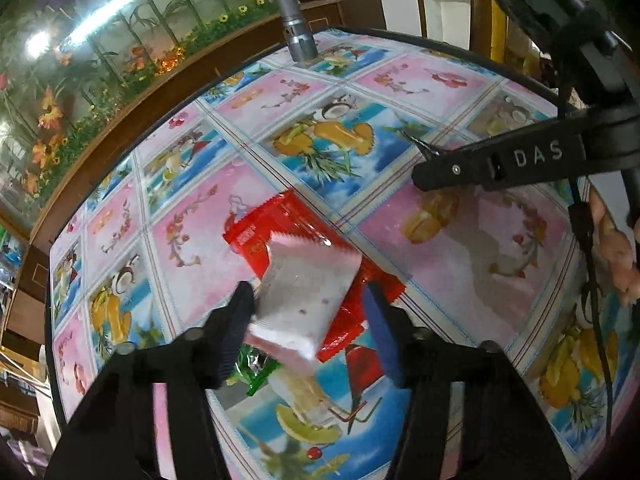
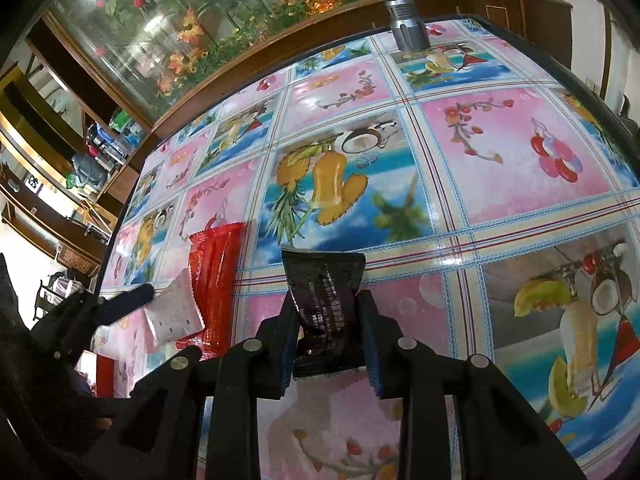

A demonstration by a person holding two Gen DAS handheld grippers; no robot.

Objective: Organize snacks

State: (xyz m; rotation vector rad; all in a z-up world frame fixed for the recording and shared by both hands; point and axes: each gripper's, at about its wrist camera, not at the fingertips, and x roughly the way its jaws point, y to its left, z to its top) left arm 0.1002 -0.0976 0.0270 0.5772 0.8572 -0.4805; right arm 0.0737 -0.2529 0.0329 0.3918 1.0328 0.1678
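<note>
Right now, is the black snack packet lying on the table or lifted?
Lifted: the right gripper pinches the black packet, its lower edge hanging clear above the table.

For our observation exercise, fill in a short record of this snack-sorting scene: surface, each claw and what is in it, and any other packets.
surface: table with a fruit-print cover
left claw: around a pink packet, left finger touching it, right finger apart
right claw: shut on a black packet
under the pink packet: red packet
near the left claw: green wrapper, partly hidden
far edge: metal flashlight, upright
</note>
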